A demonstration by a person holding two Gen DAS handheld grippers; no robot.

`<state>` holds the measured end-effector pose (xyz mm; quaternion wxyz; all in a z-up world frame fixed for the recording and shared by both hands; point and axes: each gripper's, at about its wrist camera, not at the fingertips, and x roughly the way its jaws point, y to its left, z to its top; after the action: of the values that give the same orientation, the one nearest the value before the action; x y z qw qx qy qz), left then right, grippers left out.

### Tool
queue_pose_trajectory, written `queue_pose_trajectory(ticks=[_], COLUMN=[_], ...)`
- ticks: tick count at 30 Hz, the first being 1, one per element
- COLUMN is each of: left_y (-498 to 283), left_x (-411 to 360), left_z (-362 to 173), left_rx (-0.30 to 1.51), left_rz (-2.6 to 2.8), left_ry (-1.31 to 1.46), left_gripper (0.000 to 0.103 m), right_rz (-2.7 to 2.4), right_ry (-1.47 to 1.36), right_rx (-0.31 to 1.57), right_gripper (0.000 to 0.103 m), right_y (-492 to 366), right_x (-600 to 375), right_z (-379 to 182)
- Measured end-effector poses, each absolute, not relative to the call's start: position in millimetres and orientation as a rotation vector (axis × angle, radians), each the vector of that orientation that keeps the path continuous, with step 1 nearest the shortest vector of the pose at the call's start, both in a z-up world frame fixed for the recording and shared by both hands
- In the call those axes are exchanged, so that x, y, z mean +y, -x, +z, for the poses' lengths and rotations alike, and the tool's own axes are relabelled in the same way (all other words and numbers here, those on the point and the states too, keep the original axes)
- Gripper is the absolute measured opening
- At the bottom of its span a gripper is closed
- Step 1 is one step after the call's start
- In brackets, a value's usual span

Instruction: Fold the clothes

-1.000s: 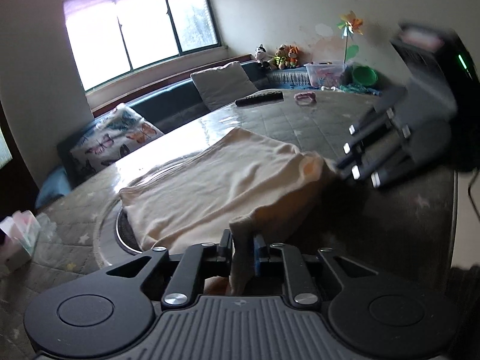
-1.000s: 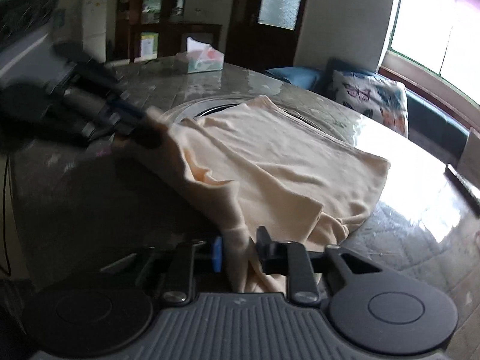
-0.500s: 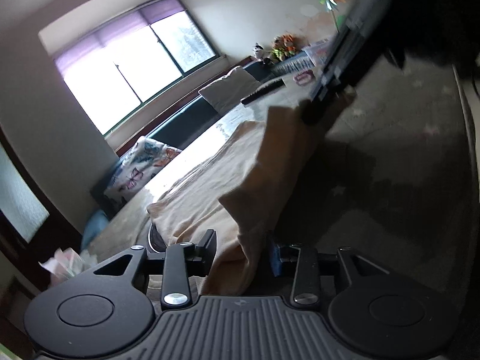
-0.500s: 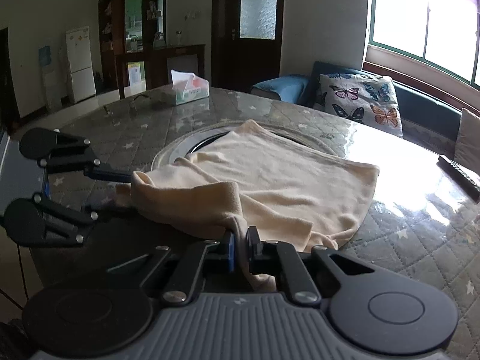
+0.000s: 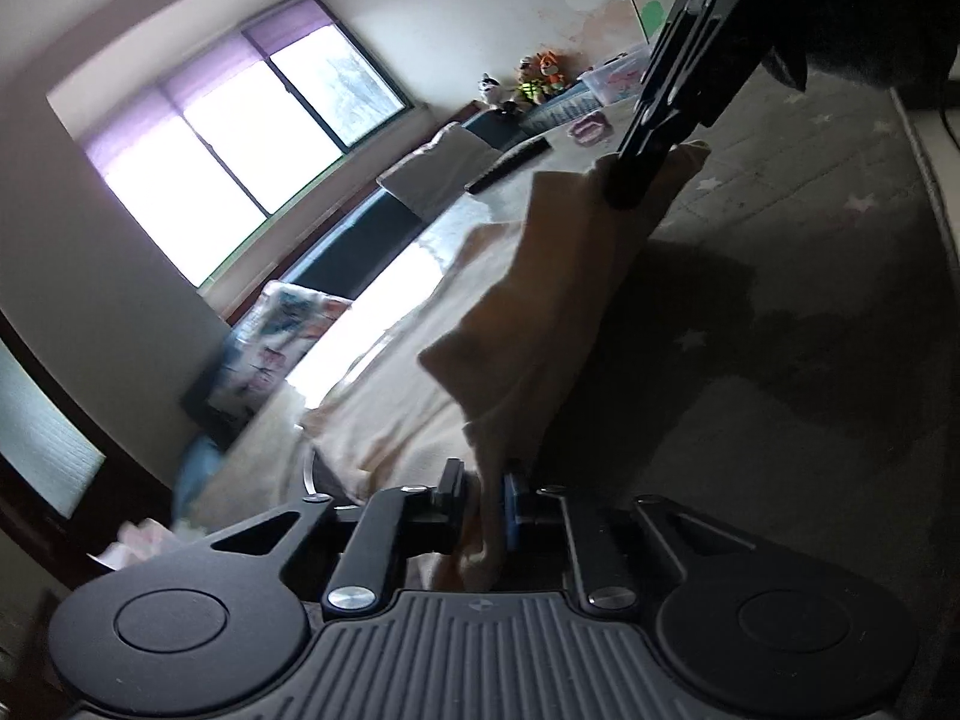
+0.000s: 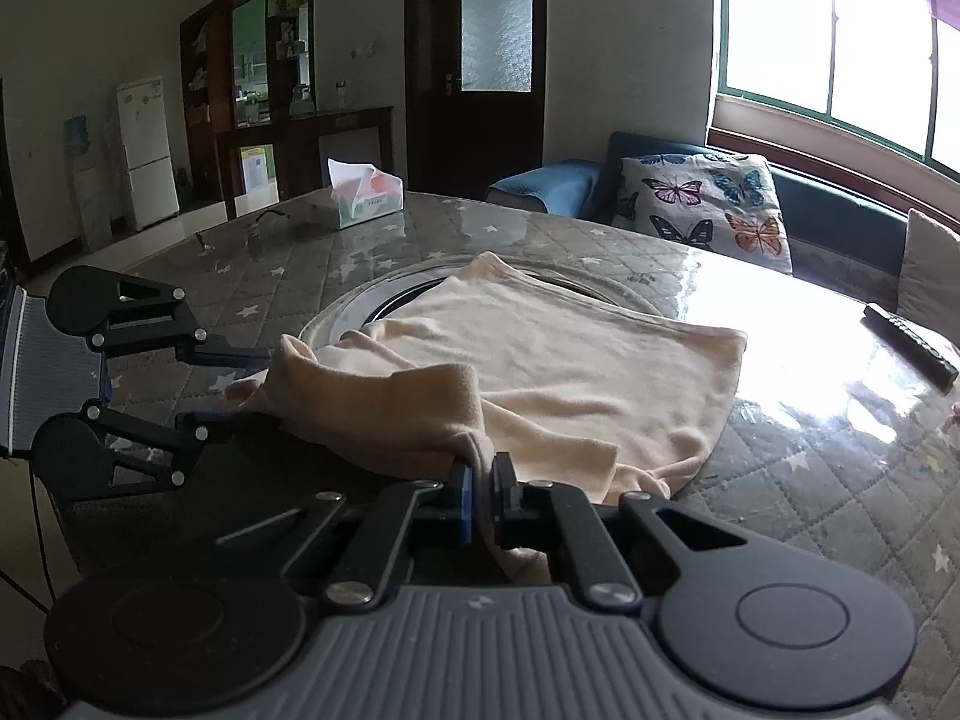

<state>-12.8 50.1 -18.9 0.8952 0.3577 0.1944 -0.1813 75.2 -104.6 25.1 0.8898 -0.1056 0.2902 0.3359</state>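
A cream garment [image 6: 540,360] lies on the round table [image 6: 810,510], partly over the turntable ring [image 6: 336,324]. Its near edge is lifted and stretched between both grippers. My right gripper [image 6: 480,474] is shut on a bunched corner at the front. In the left wrist view it reaches in from the upper right [image 5: 630,192] with cloth hanging from its tip. My left gripper [image 5: 483,492] has a fold of the garment [image 5: 420,408] between its pads, and its jaws are closing on it. From the right wrist view it lies at the left [image 6: 264,387], gripping the other corner.
A tissue box [image 6: 363,198] stands at the table's far side. A black remote [image 6: 909,345] lies near the right rim. A butterfly cushion [image 6: 708,210] sits on the sofa under the window. Toys and a plastic box [image 5: 612,75] are at the far end.
The left wrist view has rolled and dropped lower. The left jaws stood wider half a second ago and have narrowed onto the cloth. The right jaws have tightened on their corner.
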Motion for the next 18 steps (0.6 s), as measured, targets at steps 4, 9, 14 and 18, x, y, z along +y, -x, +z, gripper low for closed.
queue_pose_trajectory(ticks=[4,9,14,18], left_y=[16,29,59,96], left_x=[49,52,53,55], left_z=[-16,3,30,58], left_rx=[0.421,0.427,0.423,0.404], left_rz=[-0.392,-0.418,-0.469,-0.492], left_ry=[-0.696,-0.618,-0.563,-0.500], left_gripper=[0.006,0.005,0.005,0.005], right_rz=[0.696,0.696,0.728,0.758], right_ry=[0.210,0.205,0.202,0.200], right_rx=[0.596,0.577,0.551,0.538], right_gripper=[0.004,0.004,0.004,0.004], right_y=[-73,-65,-40,-4], right_x=[-106,-110,-124,-140], right_z=[26,33,51,70])
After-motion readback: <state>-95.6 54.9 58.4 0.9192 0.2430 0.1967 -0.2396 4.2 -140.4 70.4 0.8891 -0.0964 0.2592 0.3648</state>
